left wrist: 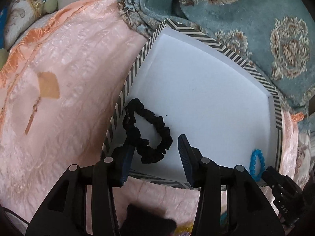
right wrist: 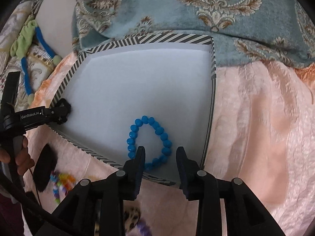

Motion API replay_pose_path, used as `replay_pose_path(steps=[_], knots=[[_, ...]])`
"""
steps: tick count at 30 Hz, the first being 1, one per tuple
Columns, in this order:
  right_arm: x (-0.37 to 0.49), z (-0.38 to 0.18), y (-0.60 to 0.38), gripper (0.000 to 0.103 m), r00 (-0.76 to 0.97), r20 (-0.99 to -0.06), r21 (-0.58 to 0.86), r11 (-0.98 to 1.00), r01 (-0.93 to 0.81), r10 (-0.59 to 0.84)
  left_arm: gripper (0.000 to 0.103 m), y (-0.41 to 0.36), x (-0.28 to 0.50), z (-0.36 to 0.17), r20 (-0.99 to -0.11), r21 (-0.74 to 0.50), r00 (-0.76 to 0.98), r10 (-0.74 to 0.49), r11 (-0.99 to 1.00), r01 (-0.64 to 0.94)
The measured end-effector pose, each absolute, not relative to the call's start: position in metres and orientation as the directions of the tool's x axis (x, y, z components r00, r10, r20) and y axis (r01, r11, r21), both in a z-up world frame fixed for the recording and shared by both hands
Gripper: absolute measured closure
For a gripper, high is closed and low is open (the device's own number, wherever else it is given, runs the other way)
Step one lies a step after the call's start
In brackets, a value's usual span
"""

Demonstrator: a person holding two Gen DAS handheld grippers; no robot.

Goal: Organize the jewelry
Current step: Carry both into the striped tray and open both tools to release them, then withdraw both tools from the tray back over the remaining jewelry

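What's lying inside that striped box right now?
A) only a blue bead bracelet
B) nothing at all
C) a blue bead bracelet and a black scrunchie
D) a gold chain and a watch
C: the blue bead bracelet lies on the white floor of the striped box, and the black scrunchie lies by its opposite wall.

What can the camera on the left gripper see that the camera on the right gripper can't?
Only the left wrist view shows the whole black scrunchie, lying in the box between the open left gripper fingers, and a tan patch on the pink bedspread.

Only the right wrist view shows the whole blue bead bracelet, colourful beads outside the box, and a hand.

Both show the striped box, the blue patterned blanket and the open right gripper.
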State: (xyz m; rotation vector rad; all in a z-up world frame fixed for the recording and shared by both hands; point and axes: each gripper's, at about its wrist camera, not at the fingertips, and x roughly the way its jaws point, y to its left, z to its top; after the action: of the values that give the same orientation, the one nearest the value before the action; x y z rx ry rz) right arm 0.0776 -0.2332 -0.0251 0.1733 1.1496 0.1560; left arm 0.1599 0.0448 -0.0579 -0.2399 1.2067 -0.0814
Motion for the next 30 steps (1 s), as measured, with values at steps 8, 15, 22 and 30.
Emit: replay_pose_path(steps=[8, 15, 22, 30], knots=[[0.058, -0.003, -0.233, 0.067, 0.456, -0.863, 0.239, 0.971, -0.012, 0.218, 0.042, 0.051, 0.138, -0.042, -0.894, -0.281, 0.388, -0.224, 0.955, -0.094], [0.024, 0.047, -0.223, 0.058, 0.590, -0.777, 0.262, 0.965, -0.016, 0.221, 0.040, 0.047, 0.101, 0.001, -0.838, -0.236, 0.515, -0.178, 0.971, -0.049], [-0.014, 0.070, -0.201, 0.035, 0.640, -0.737, 0.243, 0.969, -0.050, 0.218, 0.040, 0.041, 0.054, 0.031, -0.797, -0.145, 0.594, -0.111, 0.989, -0.010], [-0.051, 0.085, -0.180, 0.035, 0.672, -0.702, 0.237, 0.967, -0.090, 0.235, 0.040, 0.027, 0.012, 0.046, -0.756, -0.066, 0.652, -0.061, 0.998, 0.017]])
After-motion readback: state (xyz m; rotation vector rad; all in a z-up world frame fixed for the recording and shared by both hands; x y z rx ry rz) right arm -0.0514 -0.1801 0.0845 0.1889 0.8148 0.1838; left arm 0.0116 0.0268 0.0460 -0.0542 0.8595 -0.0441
